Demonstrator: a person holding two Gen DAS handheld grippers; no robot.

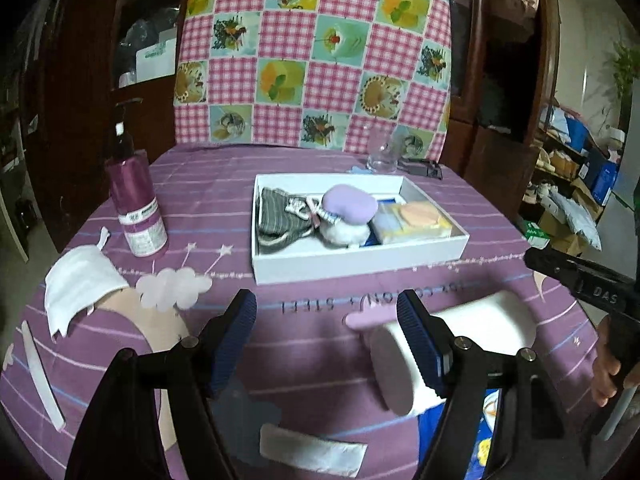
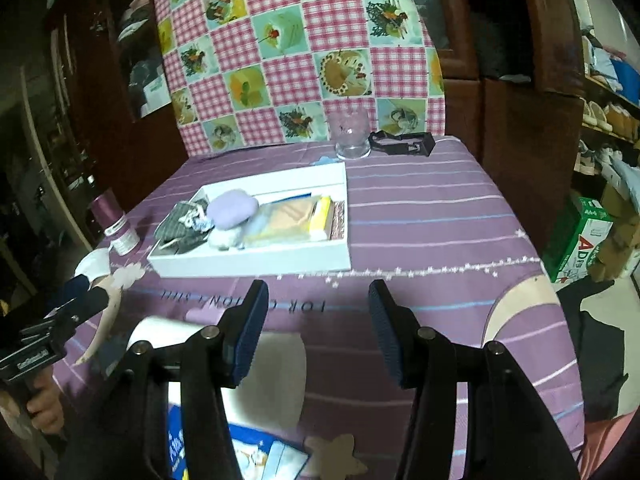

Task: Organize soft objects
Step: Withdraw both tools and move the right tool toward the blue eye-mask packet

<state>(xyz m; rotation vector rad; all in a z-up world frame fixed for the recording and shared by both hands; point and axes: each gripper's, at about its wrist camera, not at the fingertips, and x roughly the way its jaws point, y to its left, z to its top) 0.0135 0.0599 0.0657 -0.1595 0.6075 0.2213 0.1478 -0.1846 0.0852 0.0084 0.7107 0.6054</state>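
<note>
Matt purple striped cloth (image 1: pixel 224 200) covers the surface. White tray (image 1: pixel 360 264): smooth card. Glossy plastic bottle (image 1: pixel 136 200) near the left edge; roll (image 1: pixel 472 328) of soft paper.

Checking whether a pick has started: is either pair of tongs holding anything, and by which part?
Nothing is held. The left tongs and right tongs both stand open and empty above the white roll.

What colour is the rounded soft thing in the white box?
Pale lilac soft thing, clearest in the left wrist view.

i'm in a lived-in home: a clothed table (image 1: pixel 224 200), dark wooden cabinets (image 1: pixel 508 80), a quilt (image 1: pixel 316 52) behind, and cluttered shelves (image 1: pixel 576 160) of boxes.
</note>
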